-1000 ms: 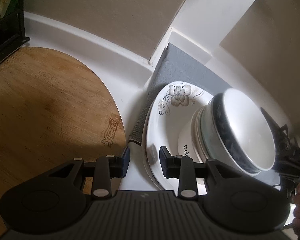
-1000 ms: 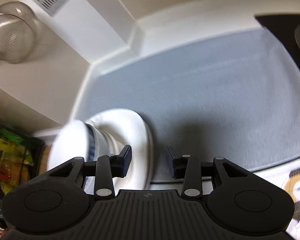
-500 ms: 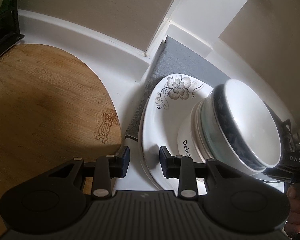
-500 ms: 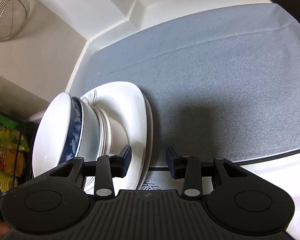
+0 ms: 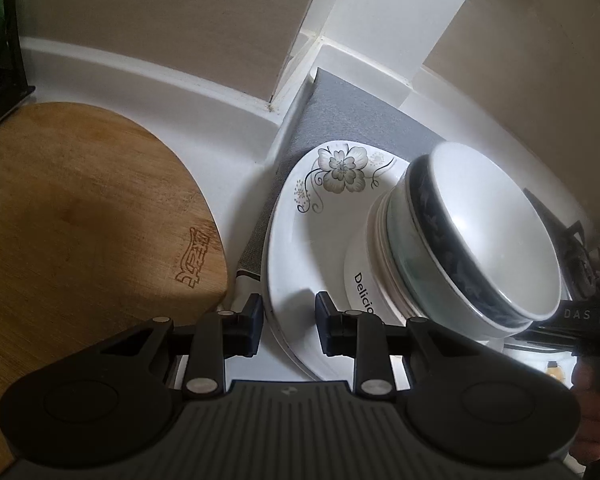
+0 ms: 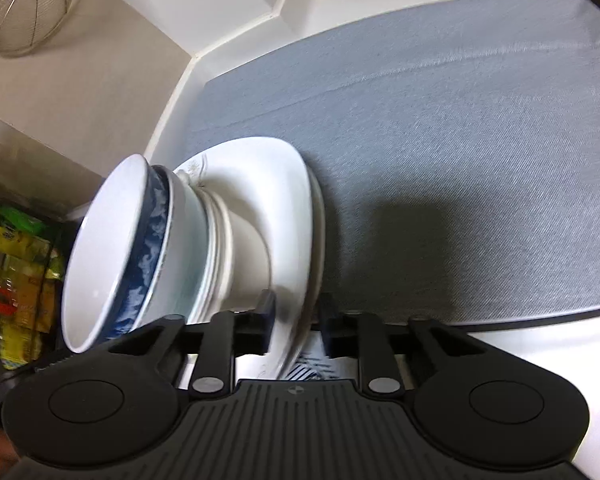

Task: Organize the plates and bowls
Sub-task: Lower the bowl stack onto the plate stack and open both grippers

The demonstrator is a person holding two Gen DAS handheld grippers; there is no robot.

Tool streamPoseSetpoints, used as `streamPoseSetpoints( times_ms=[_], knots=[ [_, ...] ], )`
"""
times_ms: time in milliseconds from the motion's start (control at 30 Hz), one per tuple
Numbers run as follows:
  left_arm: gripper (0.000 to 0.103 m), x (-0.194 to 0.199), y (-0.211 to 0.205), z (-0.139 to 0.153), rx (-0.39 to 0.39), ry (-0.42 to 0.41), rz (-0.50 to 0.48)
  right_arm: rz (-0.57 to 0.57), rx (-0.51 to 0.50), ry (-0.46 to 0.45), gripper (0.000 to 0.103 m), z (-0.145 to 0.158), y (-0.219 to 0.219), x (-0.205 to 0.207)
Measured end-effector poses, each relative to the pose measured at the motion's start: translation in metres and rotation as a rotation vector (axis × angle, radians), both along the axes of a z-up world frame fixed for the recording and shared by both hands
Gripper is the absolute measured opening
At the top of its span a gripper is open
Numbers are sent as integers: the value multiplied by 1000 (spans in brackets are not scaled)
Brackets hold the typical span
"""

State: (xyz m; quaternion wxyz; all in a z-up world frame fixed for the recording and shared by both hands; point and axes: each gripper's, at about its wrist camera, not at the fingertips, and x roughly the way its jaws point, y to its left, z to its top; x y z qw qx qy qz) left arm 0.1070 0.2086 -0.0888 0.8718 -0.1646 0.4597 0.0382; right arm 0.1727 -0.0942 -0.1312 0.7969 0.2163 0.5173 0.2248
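A: Position of the dishes?

B: In the left wrist view, a white plate (image 5: 320, 240) with a grey flower print sits right of centre on a grey mat (image 5: 352, 120). A stack of bowls (image 5: 472, 236) stands on it, topped by a blue-banded bowl (image 5: 496, 228). The lowest bowl carries lettering, only partly readable. In the right wrist view the same stack fills the left-centre of the frame, and at least 2 plate rims show, 1 under the other.

A: Left gripper?

B: The left gripper (image 5: 288, 322) is at bottom centre. Its jaws are spread, with the plate's near rim lying between the fingertips. Contact with the rim cannot be confirmed.

A: Right gripper?

B: The right gripper (image 6: 296, 320) is at bottom centre of its own view, jaws likewise parted astride the plate edge. That area is blurred, so I cannot tell whether either finger touches.

A: Surroundings?

B: A wooden cutting board (image 5: 80, 220) lies left of the mat on the white counter (image 5: 236, 128). A wire strainer (image 6: 20, 4) hangs at upper left of the right wrist view.
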Motion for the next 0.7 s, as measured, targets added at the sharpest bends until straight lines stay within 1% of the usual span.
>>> streamPoseSetpoints(
  times_ms=[200, 367, 500, 700],
  knots=[
    [32, 6, -26, 3, 32, 5, -18, 0, 4, -11, 21, -1, -13, 3],
    [32, 18, -62, 2, 34, 16, -42, -24, -3, -8, 21, 1, -40, 7],
    [32, 29, -103, -1, 26, 21, -80, -62, -14, -9, 20, 1, -76, 11],
    [33, 41, -168, -4, 7, 23, -134, -137, -45, -21, 18, 3, -142, 17]
  ],
)
